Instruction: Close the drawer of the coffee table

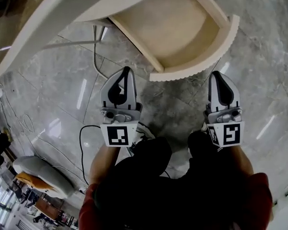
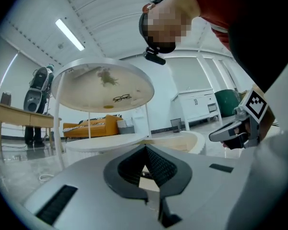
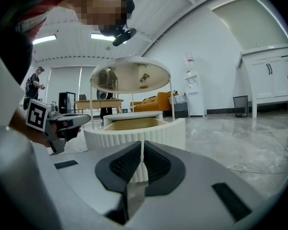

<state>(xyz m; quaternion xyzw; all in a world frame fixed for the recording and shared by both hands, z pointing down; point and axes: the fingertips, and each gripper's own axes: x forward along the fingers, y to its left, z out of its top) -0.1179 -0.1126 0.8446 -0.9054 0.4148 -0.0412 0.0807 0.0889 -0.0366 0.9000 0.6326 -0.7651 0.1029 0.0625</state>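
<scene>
The cream coffee table (image 1: pixel 48 23) has its drawer (image 1: pixel 182 30) pulled out, showing a bare beige inside and a curved ribbed front (image 1: pixel 201 66). My left gripper (image 1: pixel 127 71) hovers just short of the front's left end, jaws shut and holding nothing. My right gripper (image 1: pixel 217 74) sits close by the front's right end, also shut and holding nothing. In the left gripper view the jaws (image 2: pixel 145 148) meet at the tips, with the drawer (image 2: pixel 187 140) ahead under the round tabletop (image 2: pixel 103 85). The right gripper view shows its shut jaws (image 3: pixel 142 143) facing the ribbed front (image 3: pixel 134 133).
Grey marble floor (image 1: pixel 259 56) lies all around. A cable (image 1: pixel 94 51) runs under the table and another loops near my feet (image 1: pixel 84 143). Farther off are an orange sofa (image 2: pixel 91 126), a white cabinet (image 2: pixel 197 104), a wooden desk (image 2: pixel 19 114) and a person (image 3: pixel 36 80).
</scene>
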